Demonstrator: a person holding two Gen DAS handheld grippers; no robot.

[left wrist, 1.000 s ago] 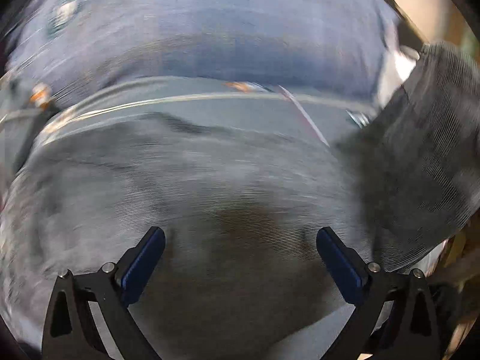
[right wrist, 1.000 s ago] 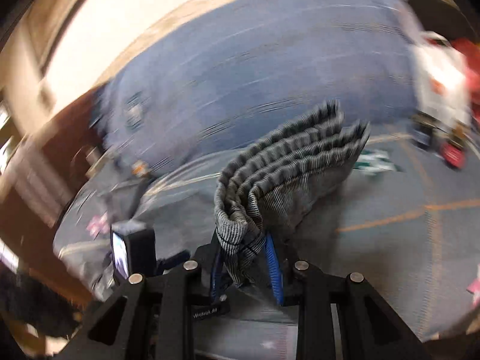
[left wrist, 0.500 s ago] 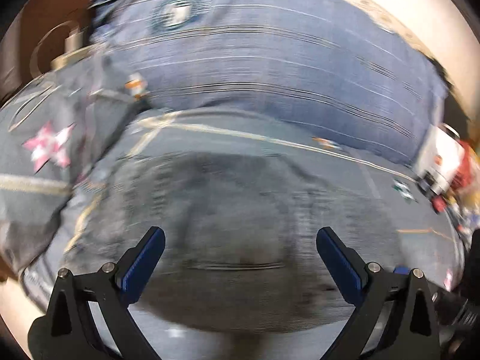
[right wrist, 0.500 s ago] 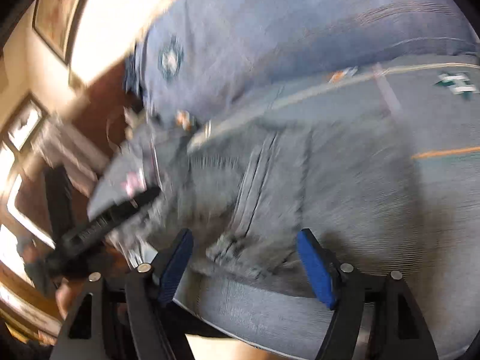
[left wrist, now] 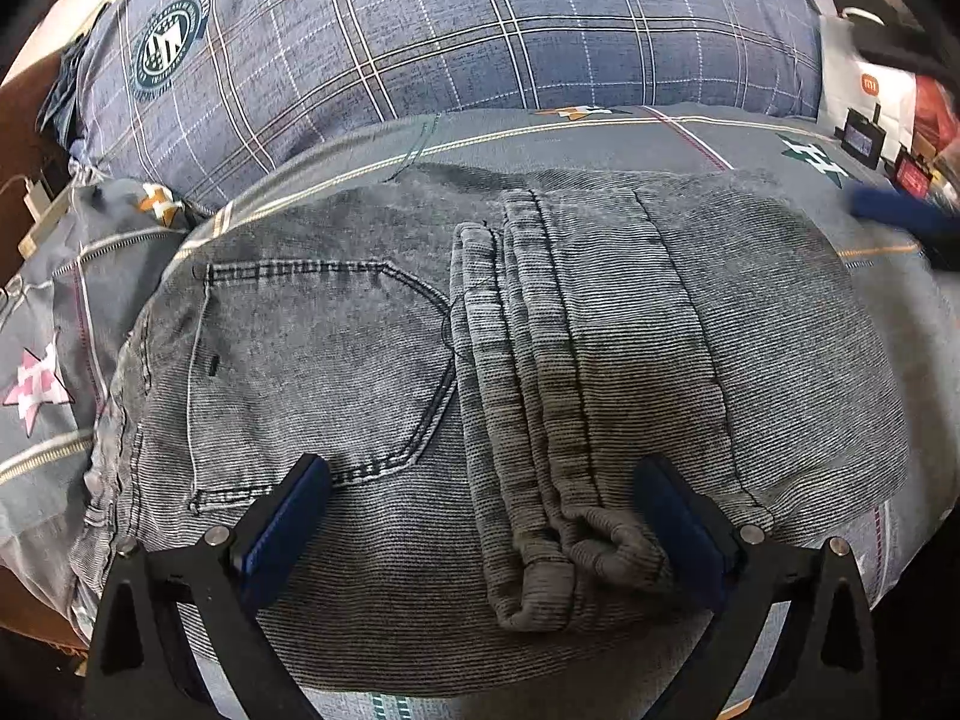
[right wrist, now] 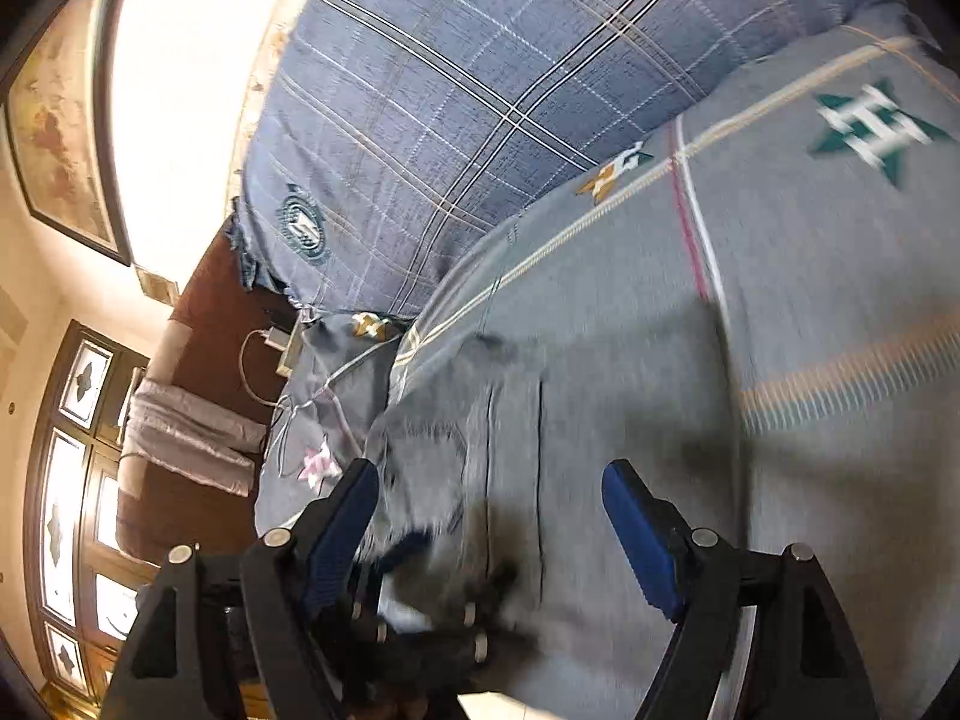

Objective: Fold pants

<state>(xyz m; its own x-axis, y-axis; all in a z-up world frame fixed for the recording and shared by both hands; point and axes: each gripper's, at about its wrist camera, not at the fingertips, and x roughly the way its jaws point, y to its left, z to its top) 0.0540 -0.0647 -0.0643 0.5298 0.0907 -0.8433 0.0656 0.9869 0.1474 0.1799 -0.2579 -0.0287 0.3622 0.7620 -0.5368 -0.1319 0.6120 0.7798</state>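
A second earlier the right gripper [right wrist: 489, 531] had been clenched on a bunched stack of hems; by this moment it had let go and hung released, jaws spread, above the bed sheet [right wrist: 840, 312]. The pants [left wrist: 480, 372] lay folded in a compact grey bundle at the middle of the left wrist view, the hems [left wrist: 540, 420] stacked along twelve to six o'clock, a back pocket [left wrist: 324, 360] at nine. The left gripper [left wrist: 480, 531] hovered released over the near edge. The plaid pillow [left wrist: 456, 30] sat at twelve. The last fold appeared landed; likely only smoothing remained.
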